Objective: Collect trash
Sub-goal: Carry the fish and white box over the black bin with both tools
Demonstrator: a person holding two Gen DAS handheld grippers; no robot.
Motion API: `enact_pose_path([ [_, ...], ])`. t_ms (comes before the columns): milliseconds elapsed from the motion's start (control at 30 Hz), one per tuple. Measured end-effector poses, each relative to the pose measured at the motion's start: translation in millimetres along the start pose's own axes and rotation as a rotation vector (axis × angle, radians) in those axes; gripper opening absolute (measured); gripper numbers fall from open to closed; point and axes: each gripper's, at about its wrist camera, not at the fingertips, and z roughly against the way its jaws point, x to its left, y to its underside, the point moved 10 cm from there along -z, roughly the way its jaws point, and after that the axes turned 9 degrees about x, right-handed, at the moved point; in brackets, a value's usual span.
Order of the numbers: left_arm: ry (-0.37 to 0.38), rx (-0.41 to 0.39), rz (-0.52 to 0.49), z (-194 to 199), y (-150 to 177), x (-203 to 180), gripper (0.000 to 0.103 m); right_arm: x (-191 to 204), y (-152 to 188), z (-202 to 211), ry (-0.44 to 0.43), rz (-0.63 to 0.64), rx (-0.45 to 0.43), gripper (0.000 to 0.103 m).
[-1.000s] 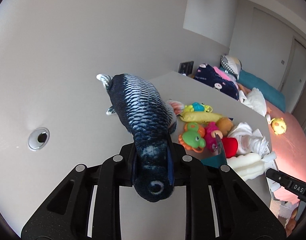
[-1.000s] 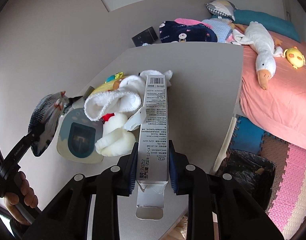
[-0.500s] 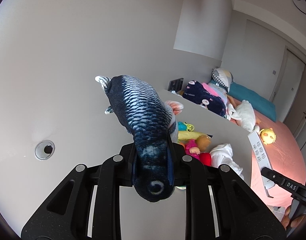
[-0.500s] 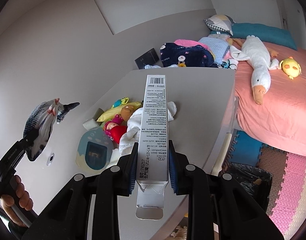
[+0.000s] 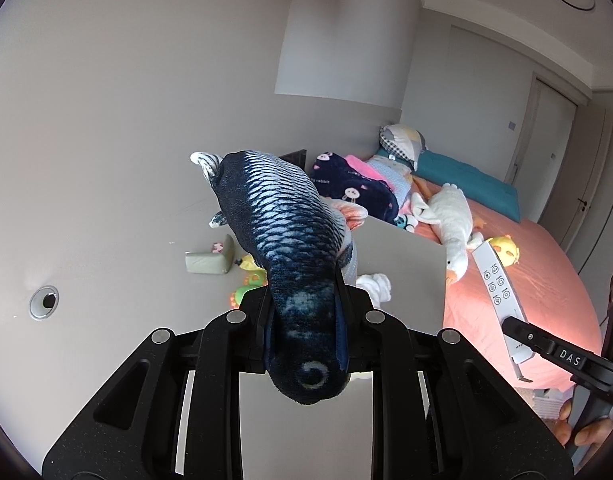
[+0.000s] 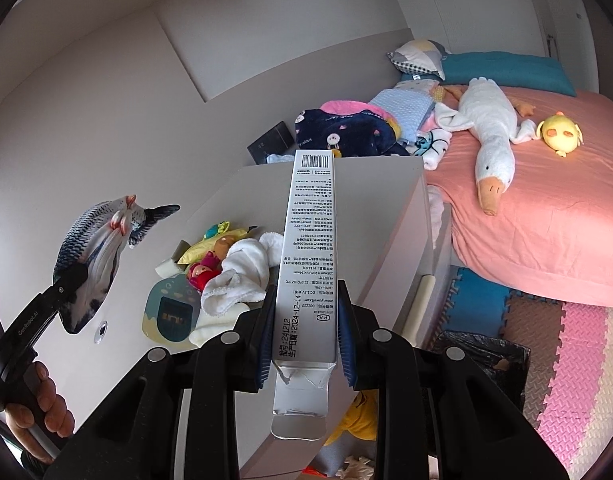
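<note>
Gripping a fish toy (image 5: 282, 232) and carton (image 6: 306, 264), both tools hang above the toy-cluttered desk (image 6: 386, 216)

Black plastic tongs (image 6: 305, 334) with silver screws, blue pads (image 6: 343, 344), white lettering.

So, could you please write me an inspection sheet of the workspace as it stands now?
Surface: grey table, far half bare.
Job's things: white carton with printed text and a torn flap, held above the table; black-lined bin on the floor by the table.
Clutter: toy pile and white towel on the table; plush fish held in the air.
Grippers: left gripper shut on the fish; right gripper shut on the carton.
Cables: nothing seen.
Surroundings: bed with pink sheet, plush goose, yellow chick, foam mats.
</note>
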Motion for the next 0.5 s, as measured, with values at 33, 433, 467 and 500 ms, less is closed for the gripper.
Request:
enact_pose_path([
  [33,0.011,0.004,-0.009,-3,1,-8,0.022,-6,0,3,0.006,-0.004,-0.004,0.029],
  [433,0.156,0.087,-0.133,-36,19,-108,0.023,-80,-1,45,0.117,-0.07,-0.058,0.029],
  [467,0.167,0.095,-0.144,-39,21,-115,0.023,-86,0,48,0.126,-0.079,-0.061,0.029],
  [500,0.176,0.101,-0.155,-41,23,-123,0.023,-93,0,52,0.137,-0.087,-0.063,0.029],
])
